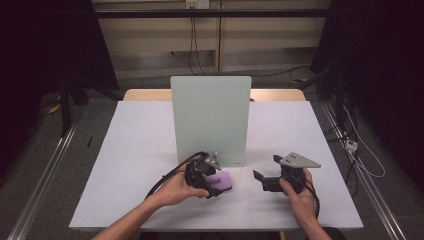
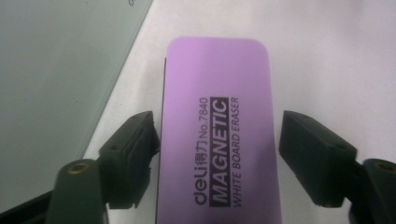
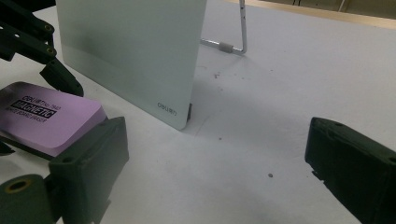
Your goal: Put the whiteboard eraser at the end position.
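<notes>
The purple eraser (image 2: 217, 135) lies flat on the desk (image 1: 140, 150), just in front of the upright glass board (image 1: 210, 117). The left claw (image 2: 218, 154) straddles it with jaws spread wide, one jaw touching or nearly touching its long side, the other apart from it. The step looks like the grasp itself: closing squarely on the long sides comes next, then a lift. The board's lower edge sits close by, so room is tighter there. The right claw (image 1: 267, 179) hangs wide and holds nothing, well apart, with open desk around.
</notes>
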A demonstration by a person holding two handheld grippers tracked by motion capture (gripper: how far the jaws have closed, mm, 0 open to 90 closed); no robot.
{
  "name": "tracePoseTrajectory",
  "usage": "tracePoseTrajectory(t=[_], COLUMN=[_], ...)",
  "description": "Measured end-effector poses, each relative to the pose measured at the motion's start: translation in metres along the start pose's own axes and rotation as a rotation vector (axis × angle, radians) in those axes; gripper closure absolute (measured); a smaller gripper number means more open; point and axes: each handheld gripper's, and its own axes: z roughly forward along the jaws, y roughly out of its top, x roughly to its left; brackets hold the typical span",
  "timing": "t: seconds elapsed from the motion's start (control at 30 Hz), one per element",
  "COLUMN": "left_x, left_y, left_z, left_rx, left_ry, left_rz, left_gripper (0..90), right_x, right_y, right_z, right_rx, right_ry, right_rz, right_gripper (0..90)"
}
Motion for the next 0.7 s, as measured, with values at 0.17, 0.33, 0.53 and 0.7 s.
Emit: tracePoseTrajectory(t=[0.17,0.33,0.53,0.7], left_x=[0.001,0.003,0.004,0.008], left_y=[-0.001,-0.004,-0.008,-0.011], left_z=[-0.003,-0.009,-0.02,-0.031], left_rx=[-0.038,-0.075,-0.127,-0.178], left_ry=[0.011,0.029,0.053,0.085], left_rz=[-0.021,-0.048,-0.085,-0.107], left_gripper=[17.2,9.4,7.1,6.9], right_x=[0.0,0.0,0.001,0.001], right_y=[0.0,0.0,0.0,0.0], right_z=[0.001,0.001,0.001,0.001], right_rx=[0.004,0.003,0.004,0.005], right_ry=[-0.001,-0.001,0.001,0.002], right_rz=[-0.005,0.0,0.002,0.001], right_gripper=[6.1,6.1,6.1,6.1])
